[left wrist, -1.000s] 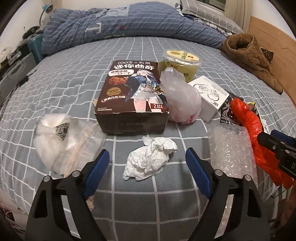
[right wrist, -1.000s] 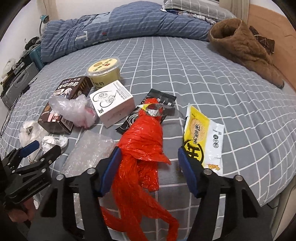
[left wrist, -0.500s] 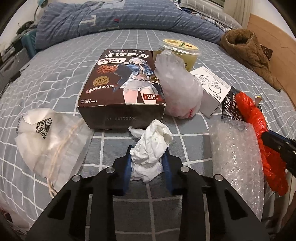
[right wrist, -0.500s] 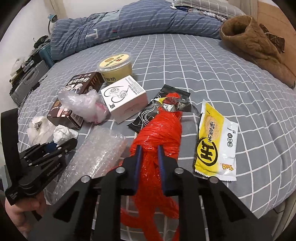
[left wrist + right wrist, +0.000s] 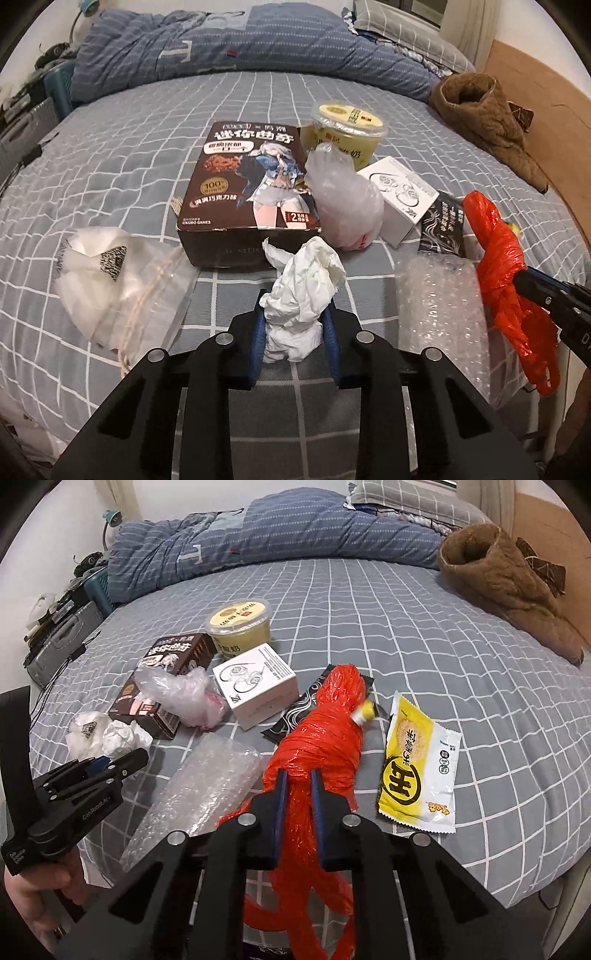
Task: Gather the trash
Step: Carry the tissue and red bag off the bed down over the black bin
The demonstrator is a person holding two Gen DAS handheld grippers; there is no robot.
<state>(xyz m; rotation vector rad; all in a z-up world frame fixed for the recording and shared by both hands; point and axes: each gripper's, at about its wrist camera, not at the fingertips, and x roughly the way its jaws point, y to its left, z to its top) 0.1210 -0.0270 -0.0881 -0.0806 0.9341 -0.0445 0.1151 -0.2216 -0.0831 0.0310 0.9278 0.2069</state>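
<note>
My left gripper (image 5: 295, 314) is shut on a crumpled white tissue (image 5: 304, 288), which bulges up between the blue pads, just in front of a dark snack box (image 5: 247, 192). My right gripper (image 5: 297, 779) is shut on a red plastic bag (image 5: 325, 731) at its twisted neck; the bag's handles trail below the jaws. In the right wrist view the left gripper (image 5: 122, 760) shows at the left with the tissue (image 5: 122, 734), held by a hand. In the left wrist view the right gripper's tip (image 5: 517, 278) pinches the red bag (image 5: 495, 251).
Scattered on the grey checked bedsheet (image 5: 406, 635): bubble wrap (image 5: 210, 786), a white box (image 5: 258, 685), a yellow snack packet (image 5: 417, 760), a black wrapper (image 5: 299, 709), a clear bag (image 5: 347, 199), a yellow-lidded tub (image 5: 343, 129), a zip bag with white stuff (image 5: 110, 273). A brown garment (image 5: 506, 579) and a blue duvet (image 5: 277, 535) lie beyond.
Both grippers went from open to shut: the left one closed on the white tissue, the right one on the red bag. The red bag has lifted slightly and a yellow scrap shows beside it.
</note>
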